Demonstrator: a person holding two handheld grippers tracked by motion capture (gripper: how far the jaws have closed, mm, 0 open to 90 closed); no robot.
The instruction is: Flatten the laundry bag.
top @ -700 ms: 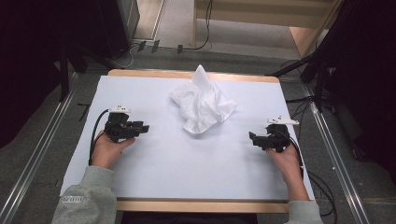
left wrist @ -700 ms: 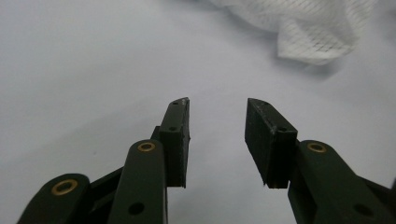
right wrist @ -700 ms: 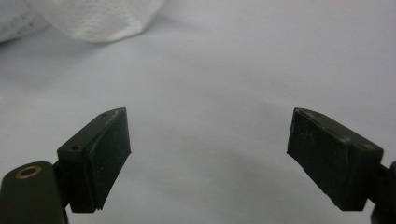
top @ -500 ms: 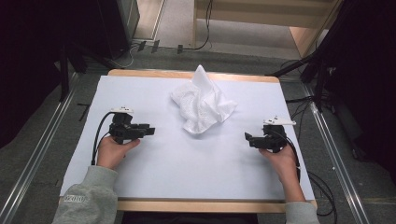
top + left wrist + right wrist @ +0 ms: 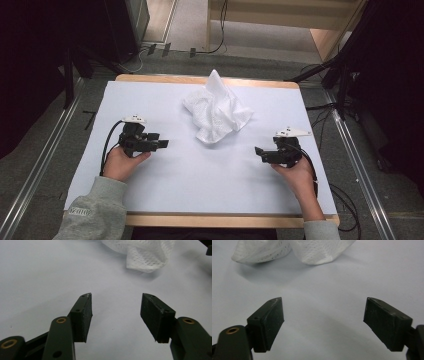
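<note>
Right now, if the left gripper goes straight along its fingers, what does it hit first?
Probably the crumpled white mesh cloth. The left gripper is open, with bare white table ahead, then the cloth's near fold slightly to one side. Depth is unclear.

Table [image 5: 150, 220] with wooden edging is being covered by a white sheet [image 5: 210, 175]. A crumpled white mesh cloth [image 5: 216, 111] is being carried on the sheet, toward the far edge, near centre, with one corner sticking up.

Only lettering I can spot is a small printed mark on the cuff of the grey sleeve [image 5: 82, 211] at bottom left, way too blurry to read. Nothing else has text.
</note>
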